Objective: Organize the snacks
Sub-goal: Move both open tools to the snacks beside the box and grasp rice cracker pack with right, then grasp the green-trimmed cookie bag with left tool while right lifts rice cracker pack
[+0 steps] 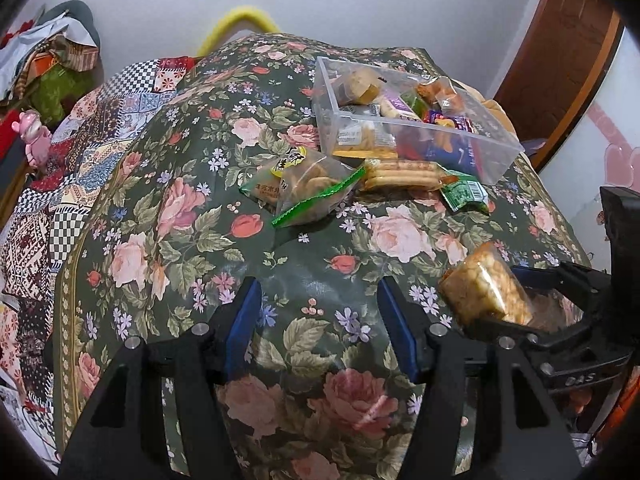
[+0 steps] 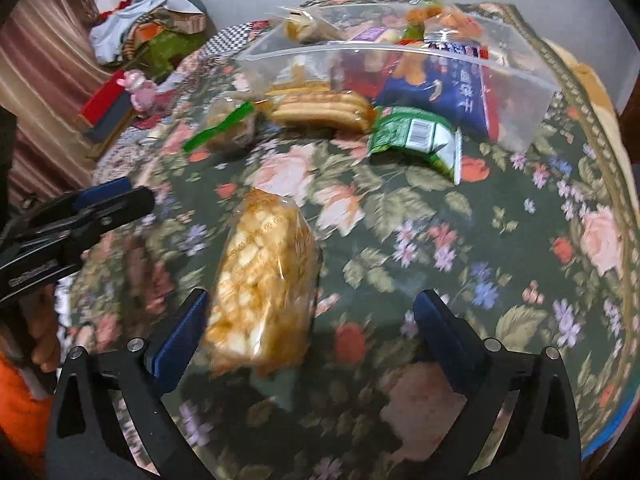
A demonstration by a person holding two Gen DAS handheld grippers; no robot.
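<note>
One golden snack bag (image 2: 262, 280) lies between the right gripper's (image 2: 310, 326) wide-spread fingers, ungripped; closing off-centre could squirt it away. The left gripper (image 1: 318, 308) gapes empty. Further off, loose packets crowd the clear bin (image 1: 496, 160).

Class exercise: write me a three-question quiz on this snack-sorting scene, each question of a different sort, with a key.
1. True or false: the clear plastic box already holds several snacks.
2. Multiple choice: the golden snack pack sits
A. inside the box
B. between the open fingers of the right tongs
C. under the green packet
3. Fill in: the left tongs are ____ and hold nothing.

Key:
1. True
2. B
3. open
</note>
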